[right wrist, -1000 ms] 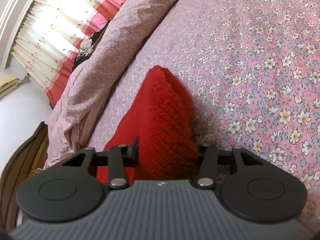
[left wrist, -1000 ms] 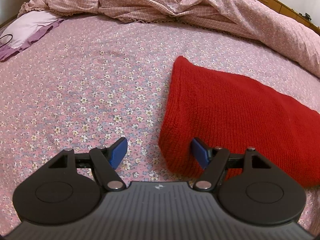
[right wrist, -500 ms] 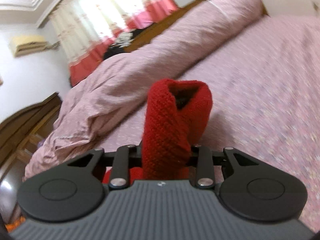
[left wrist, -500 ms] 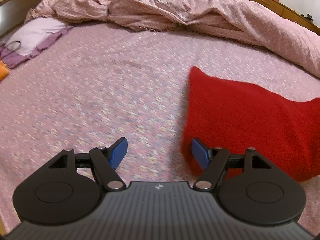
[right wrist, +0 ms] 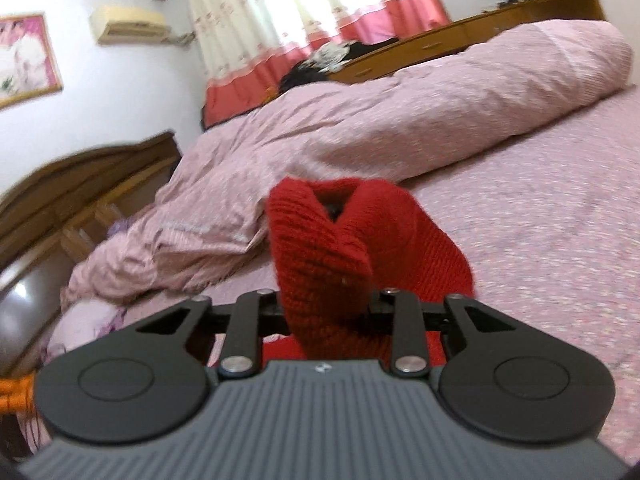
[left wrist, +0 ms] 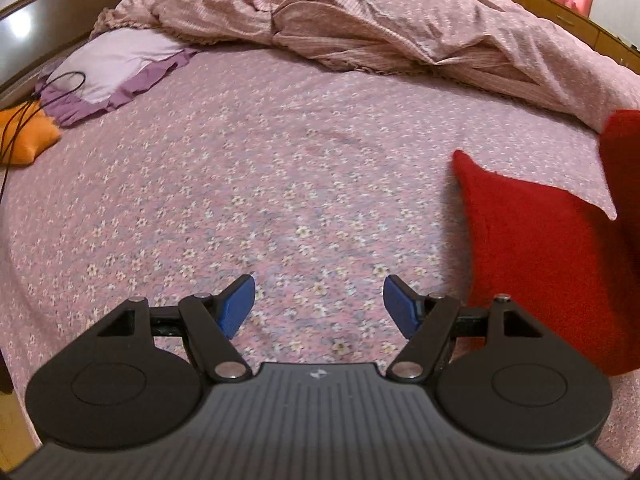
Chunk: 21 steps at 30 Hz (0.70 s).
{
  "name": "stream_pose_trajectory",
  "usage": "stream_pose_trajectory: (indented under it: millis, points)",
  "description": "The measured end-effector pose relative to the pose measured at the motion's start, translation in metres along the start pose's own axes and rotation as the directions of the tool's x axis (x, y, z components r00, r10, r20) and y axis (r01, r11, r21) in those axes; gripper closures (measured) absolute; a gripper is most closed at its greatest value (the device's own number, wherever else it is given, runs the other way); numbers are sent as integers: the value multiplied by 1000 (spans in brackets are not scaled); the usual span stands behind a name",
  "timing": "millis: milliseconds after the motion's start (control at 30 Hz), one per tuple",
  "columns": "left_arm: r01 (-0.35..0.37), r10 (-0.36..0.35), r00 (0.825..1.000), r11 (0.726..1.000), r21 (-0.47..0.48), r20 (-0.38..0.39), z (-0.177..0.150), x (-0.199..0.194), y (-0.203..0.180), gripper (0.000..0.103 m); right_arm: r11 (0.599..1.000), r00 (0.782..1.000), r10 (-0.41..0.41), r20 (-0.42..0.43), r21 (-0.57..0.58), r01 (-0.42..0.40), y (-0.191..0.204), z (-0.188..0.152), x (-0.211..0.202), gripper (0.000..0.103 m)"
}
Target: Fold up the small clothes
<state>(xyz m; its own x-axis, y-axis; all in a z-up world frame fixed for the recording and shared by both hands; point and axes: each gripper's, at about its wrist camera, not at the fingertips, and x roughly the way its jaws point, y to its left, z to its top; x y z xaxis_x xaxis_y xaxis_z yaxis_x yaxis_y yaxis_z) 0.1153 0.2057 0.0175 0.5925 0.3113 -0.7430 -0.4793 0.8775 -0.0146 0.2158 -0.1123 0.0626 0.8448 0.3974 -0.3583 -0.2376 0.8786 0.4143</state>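
A red knitted garment lies on the flowered pink bedsheet at the right of the left wrist view, one end lifted at the right edge. My left gripper is open and empty, over bare sheet just left of the garment. My right gripper is shut on the red garment, whose bunched end sticks up between the jaws and hides the fingertips.
A rumpled pink duvet lies along the far side of the bed, also in the right wrist view. A purple pillow and an orange item with a black cable lie far left. Wooden furniture borders the bed.
My right gripper has lifted the garment's end off the bed and tilted up. My left gripper has pulled back and left, so the garment is now off to its right.
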Motion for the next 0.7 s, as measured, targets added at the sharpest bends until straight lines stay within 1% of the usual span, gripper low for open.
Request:
stream_pose_trajectory:
  millis: [133, 300, 367, 467, 500, 600, 700]
  points:
    - [5, -5, 1000, 1000, -13, -8, -4, 4, 8, 27, 996, 998, 13, -56, -86, -18, 27, -14, 19, 73]
    - [12, -13, 1000, 999, -31, -22, -9, 10, 15, 28, 975, 993, 23, -113, -216, -47, 55, -42, 34, 76]
    - [17, -17, 1000, 999, -35, -24, -11, 12, 19, 28, 970, 992, 23, -127, -239, -53, 65, -48, 38, 76]
    - [17, -18, 999, 999, -40, -27, -13, 15, 24, 27, 971, 994, 46, -96, -229, -67, 76, -44, 33, 77]
    - [15, -16, 999, 999, -44, -29, -13, 16, 26, 27, 966, 995, 64, -81, -246, -83, 82, -43, 28, 77]
    - [12, -15, 999, 997, -70, -34, -14, 18, 34, 27, 928, 990, 121, -77, -346, -140, 107, -48, 21, 77]
    - [13, -15, 999, 996, -85, -32, -15, 17, 41, 27, 887, 981, 139, -138, -422, -185, 126, -70, 27, 77]
